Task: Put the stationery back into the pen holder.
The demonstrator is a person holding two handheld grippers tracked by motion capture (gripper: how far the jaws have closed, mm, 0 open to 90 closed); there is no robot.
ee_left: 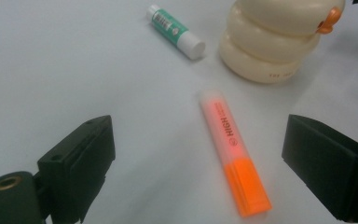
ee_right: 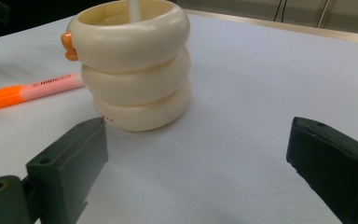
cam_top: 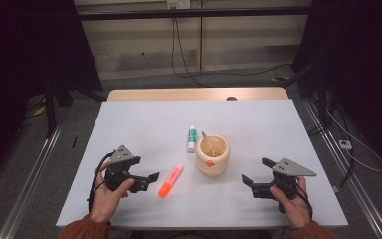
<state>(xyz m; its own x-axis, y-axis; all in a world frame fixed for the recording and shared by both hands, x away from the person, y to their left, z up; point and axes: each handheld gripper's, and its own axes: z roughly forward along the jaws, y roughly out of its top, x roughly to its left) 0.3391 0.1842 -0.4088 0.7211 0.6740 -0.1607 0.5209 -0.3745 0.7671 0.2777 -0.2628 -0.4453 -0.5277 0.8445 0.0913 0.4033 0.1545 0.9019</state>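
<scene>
The left gripper (cam_top: 150, 179), lower left, gapes empty just left of the highlighter (cam_top: 171, 180). The right gripper (cam_top: 257, 172), lower right, also stands wide, near the cup (cam_top: 212, 155).

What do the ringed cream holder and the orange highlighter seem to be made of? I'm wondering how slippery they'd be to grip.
Cream holder: probably smooth plastic or glazed ceramic; soft sheen on its rounded rings, so I can't tell which. Orange highlighter: plastic, with a frosted translucent cap and a matte body.
</scene>
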